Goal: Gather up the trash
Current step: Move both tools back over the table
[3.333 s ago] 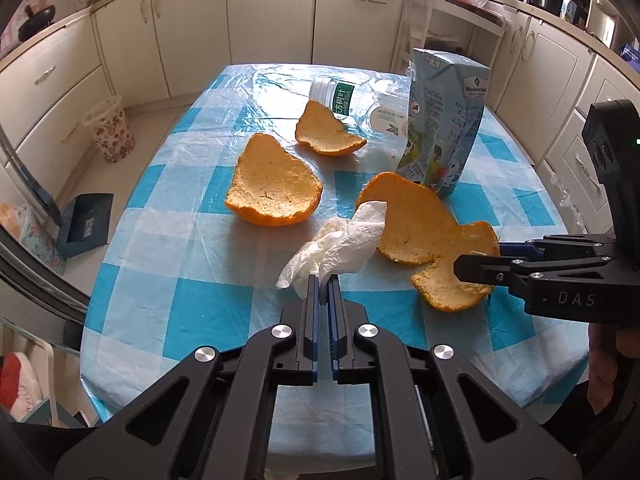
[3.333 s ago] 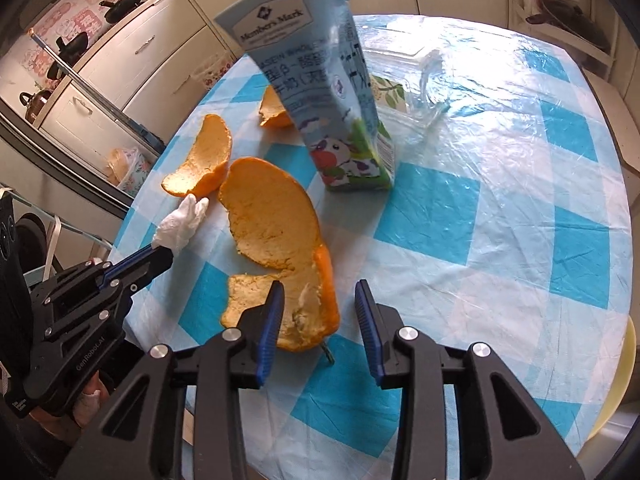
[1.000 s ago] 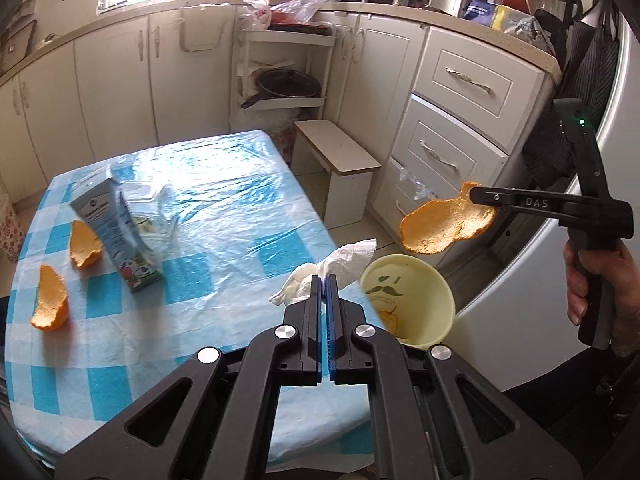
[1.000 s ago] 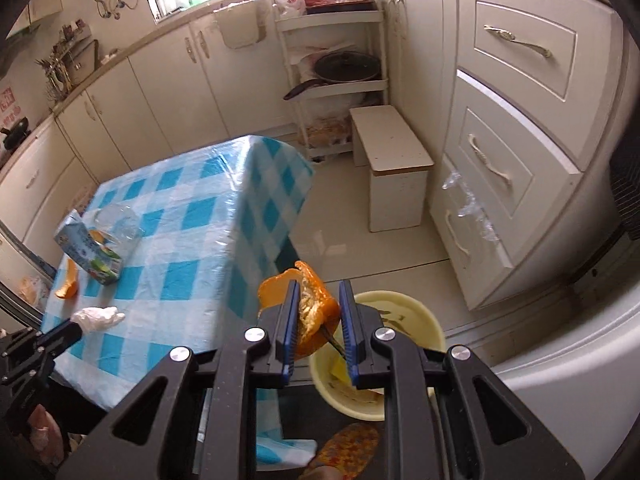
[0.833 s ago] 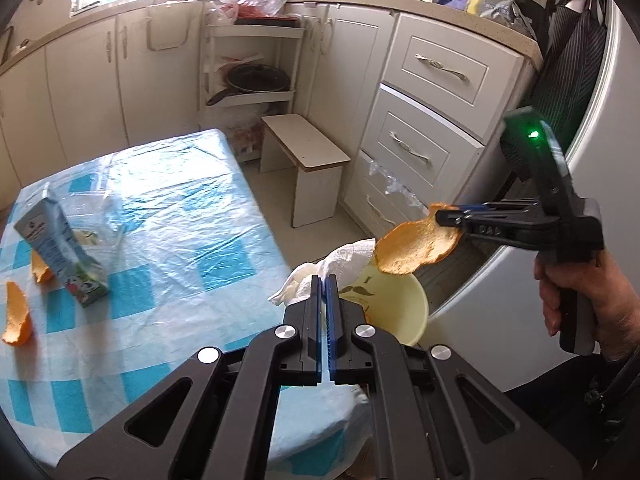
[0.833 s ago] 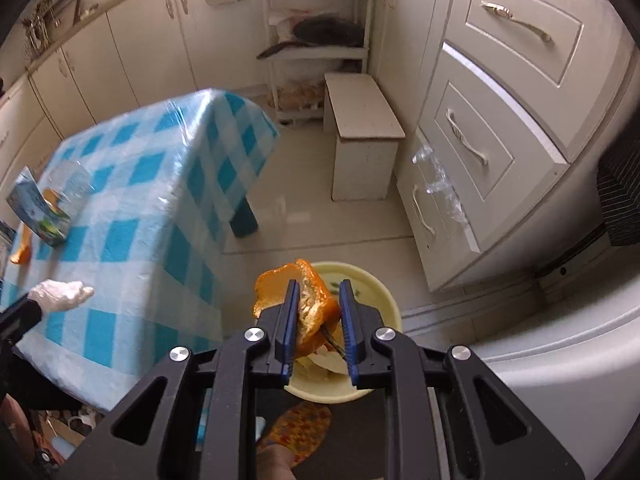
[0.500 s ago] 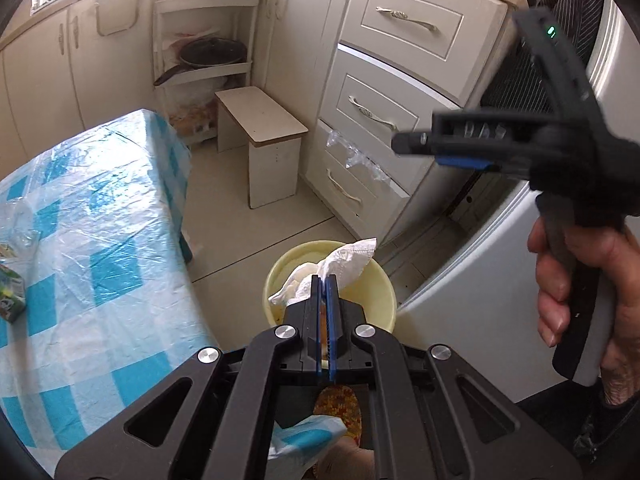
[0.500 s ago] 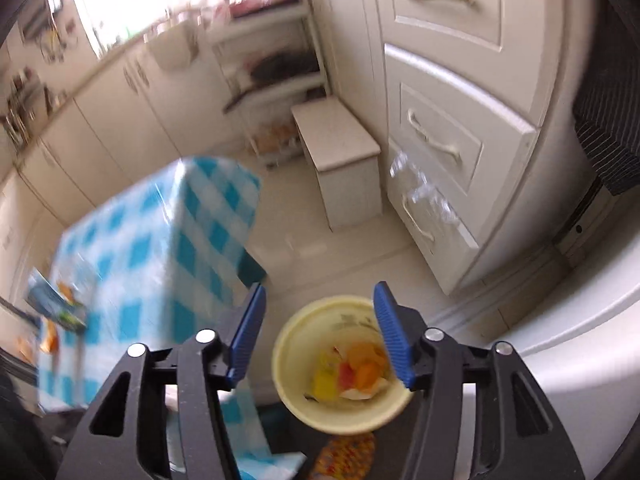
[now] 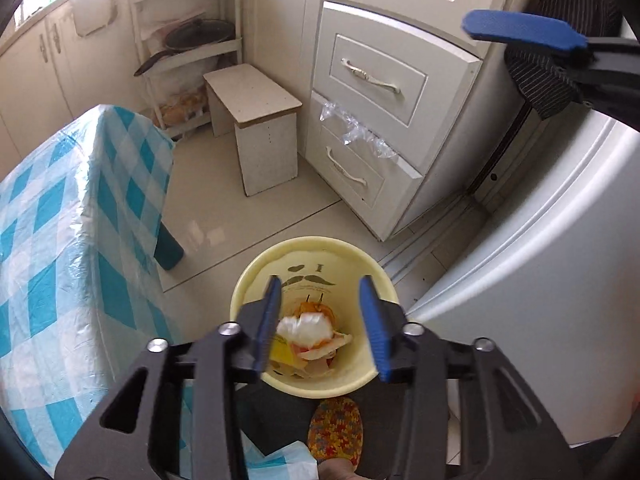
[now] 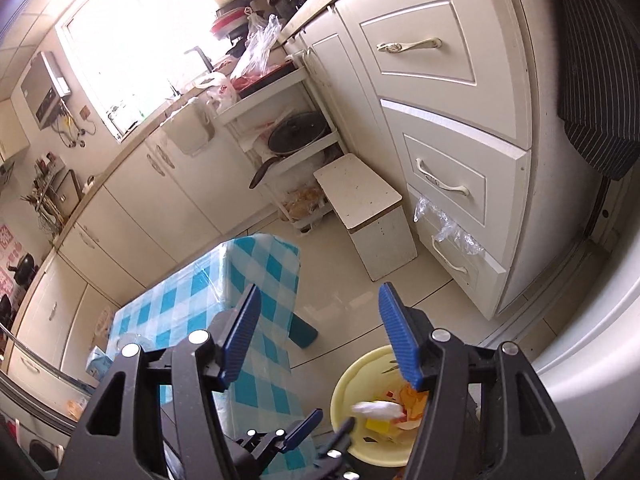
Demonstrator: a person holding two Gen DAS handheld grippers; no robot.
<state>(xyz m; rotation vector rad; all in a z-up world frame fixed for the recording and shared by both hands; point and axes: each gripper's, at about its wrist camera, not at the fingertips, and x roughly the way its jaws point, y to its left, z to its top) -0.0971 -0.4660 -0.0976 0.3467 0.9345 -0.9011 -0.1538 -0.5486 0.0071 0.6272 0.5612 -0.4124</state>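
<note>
While my left gripper (image 9: 320, 320) hangs over the yellow bin (image 9: 256, 280) at lower centre of the left wrist view, its jaws have just been opening and stand apart with nothing between them; the white tissue (image 9: 306, 327) lies below in the bin on top of the orange peel (image 9: 320, 312). My right gripper (image 10: 320, 336) is also spread and empty, its jaws having just opened; in its own view the bin (image 10: 340, 396) sits at lower right.

What worries me: the tissue is light and looks to rest high on the heap, so a careless sweep of my fingers could flick it out onto the floor. The bin also stands just beside the table leg (image 9: 168, 248) and the fridge door (image 9: 540, 260), so a swing back could knock it.

The floor is pale tile. The table (image 9: 60, 240), at left, wears a blue-and-white checked cloth under clear plastic, and a milk carton (image 10: 98, 362) waits on it. Cream drawers (image 9: 372, 80) fill the upper right, a small stool (image 9: 252, 92) stands at centre
</note>
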